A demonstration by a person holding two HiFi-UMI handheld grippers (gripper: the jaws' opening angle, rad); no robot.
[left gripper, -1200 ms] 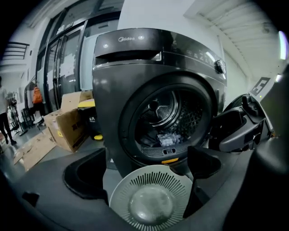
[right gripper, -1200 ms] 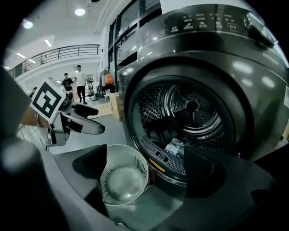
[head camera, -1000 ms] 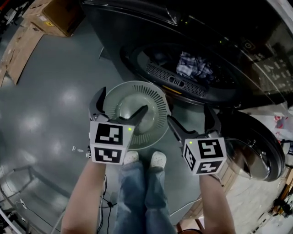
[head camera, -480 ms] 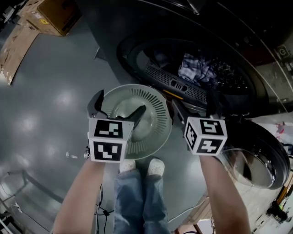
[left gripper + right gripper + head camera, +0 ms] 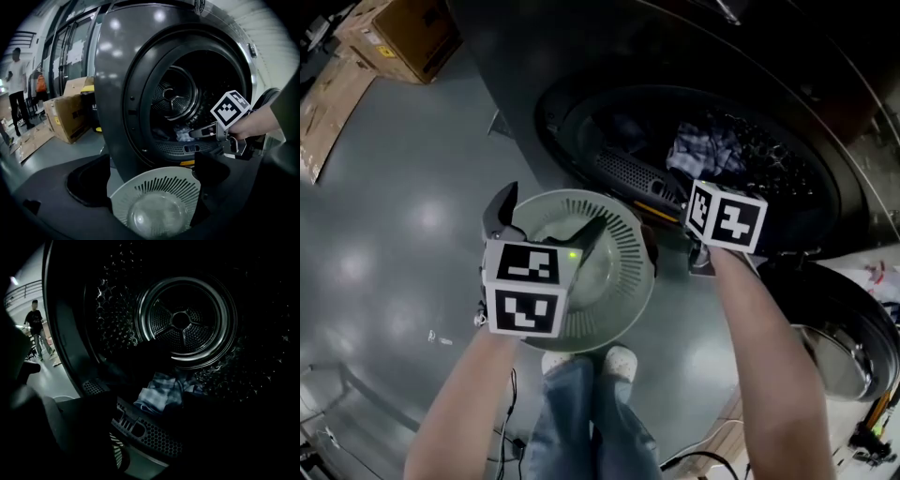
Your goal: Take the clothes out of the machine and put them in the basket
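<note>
The left gripper [image 5: 546, 217] is held released above the basket [image 5: 628, 281], with nothing caught between its wide jaws. The right gripper [image 5: 208, 132] is pushed into the mouth of the machine [image 5: 572, 117]. Its jaws have just been closing, yet they are seen apart and nothing is pinched. The clothes [image 5: 705, 148], a checked bundle, are found low in the drum, at one o'clock from the basket, just beyond the right jaws.

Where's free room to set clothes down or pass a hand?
The basket is empty, between machine front and shoes. Bare floor runs left to the cardboard box. The drum mouth is crowded: right tongs, just closing partway and empty, near plaid clothes.
</note>
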